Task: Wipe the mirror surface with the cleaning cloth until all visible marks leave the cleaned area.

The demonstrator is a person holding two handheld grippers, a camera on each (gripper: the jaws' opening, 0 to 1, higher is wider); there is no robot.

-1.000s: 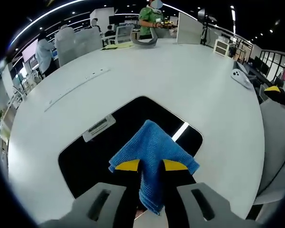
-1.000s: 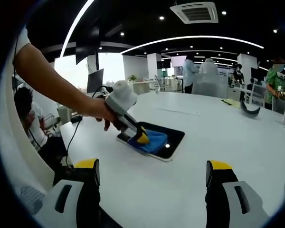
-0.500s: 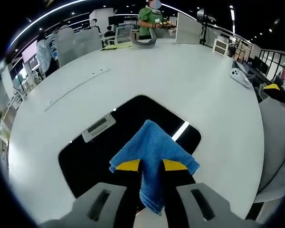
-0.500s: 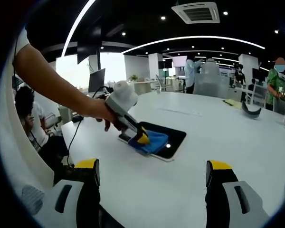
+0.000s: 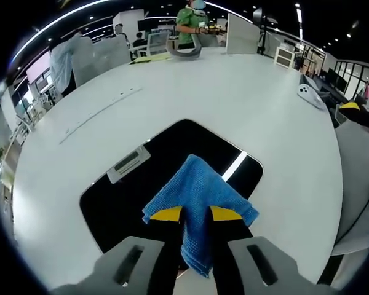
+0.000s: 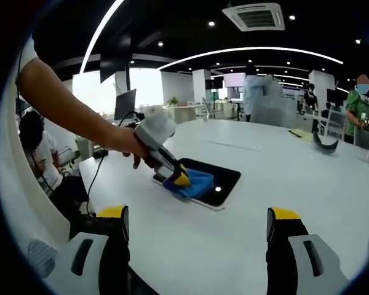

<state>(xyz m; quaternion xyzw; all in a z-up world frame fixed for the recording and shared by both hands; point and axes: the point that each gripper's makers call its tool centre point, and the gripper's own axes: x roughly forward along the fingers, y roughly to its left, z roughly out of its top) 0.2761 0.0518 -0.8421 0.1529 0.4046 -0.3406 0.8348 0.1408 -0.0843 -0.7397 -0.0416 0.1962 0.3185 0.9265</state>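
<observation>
Left tongs [image 5: 195, 214] pinch the blue cleaning cloth [image 5: 198, 195] on the mirror [image 5: 135, 193], mid-desk [image 5: 246, 110]. The cloth has crept slightly nearer; wiping continues. Right tongs [image 6: 197, 228] are spread, idle.

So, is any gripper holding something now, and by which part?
The left gripper pinches the blue cleaning cloth at a fold near its middle; the right gripper holds nothing.

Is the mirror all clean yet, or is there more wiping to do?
Already done: the left gripper is shut on the blue cleaning cloth and has it pressed on the dark mirror. In hand: wiping near its close edge. Left: the far part, where a white label sits; marks are too faint to judge. The right gripper waits open above the table.
</observation>
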